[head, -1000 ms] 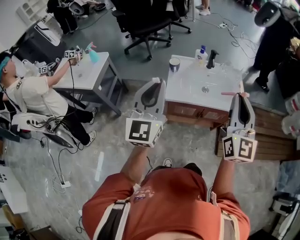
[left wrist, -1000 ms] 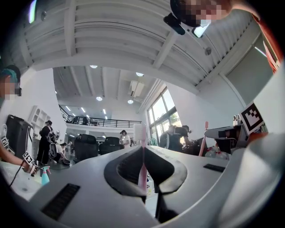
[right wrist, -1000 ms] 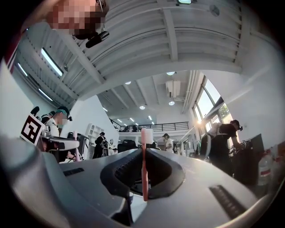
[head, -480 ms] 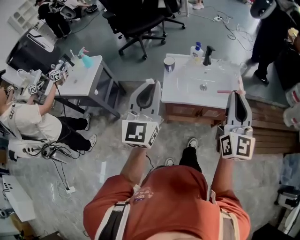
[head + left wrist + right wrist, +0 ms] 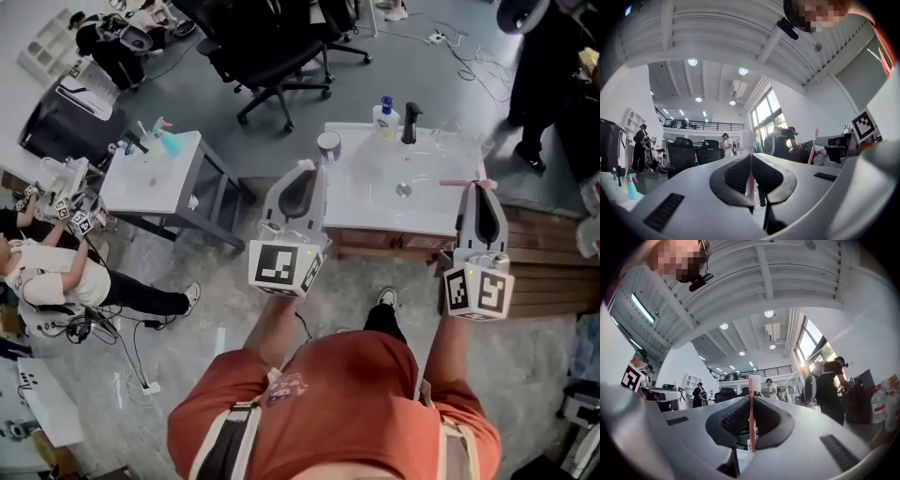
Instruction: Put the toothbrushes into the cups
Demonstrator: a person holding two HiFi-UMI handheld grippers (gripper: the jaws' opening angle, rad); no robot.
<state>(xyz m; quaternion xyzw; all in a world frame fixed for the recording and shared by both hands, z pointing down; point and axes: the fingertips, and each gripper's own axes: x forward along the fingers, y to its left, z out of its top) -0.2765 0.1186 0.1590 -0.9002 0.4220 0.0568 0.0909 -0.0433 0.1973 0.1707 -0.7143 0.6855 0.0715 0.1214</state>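
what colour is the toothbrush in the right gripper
Pink-red toothbrush, paler head; shows best in the right gripper view.

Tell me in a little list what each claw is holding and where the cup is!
left claw: shut on the left toothbrush, pink handle, white head
right claw: shut on the right toothbrush, pink
cup: back left corner of the sink counter, nothing sticking out of it
also on the counter: black faucet, bottle with a blue top
task so far: neither toothbrush is in the cup yet
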